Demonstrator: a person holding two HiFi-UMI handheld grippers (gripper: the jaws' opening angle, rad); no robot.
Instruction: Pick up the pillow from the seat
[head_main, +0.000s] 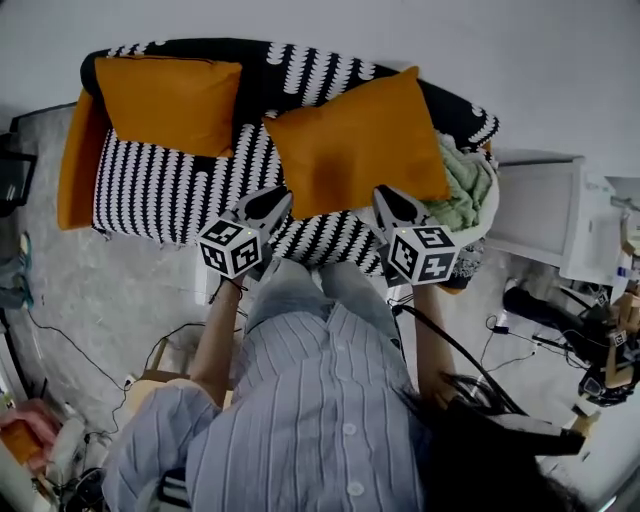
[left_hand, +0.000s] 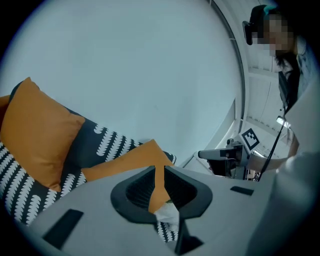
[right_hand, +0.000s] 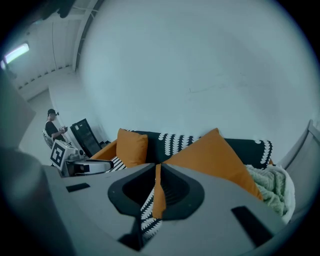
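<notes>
Left gripper (left_hand: 159, 175) is clamped narrow on the orange pillow (head_main: 355, 140) at its seven o'clock corner, a fold of fabric pinched between the jaws; right gripper (right_hand: 157, 175) is closed tight on the pillow's lower edge at about five o'clock. From the head view the pillow spreads over the three o'clock half of the patterned sofa (head_main: 150, 190); a second orange cushion (head_main: 170, 100) leans at its ten o'clock; a green blanket (head_main: 465, 185) is bunched just beside it at three o'clock.

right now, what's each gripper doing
left gripper: closed, pinching the edge of the orange square fabric pillow
right gripper: closed, pinching the same pillow's edge
</notes>
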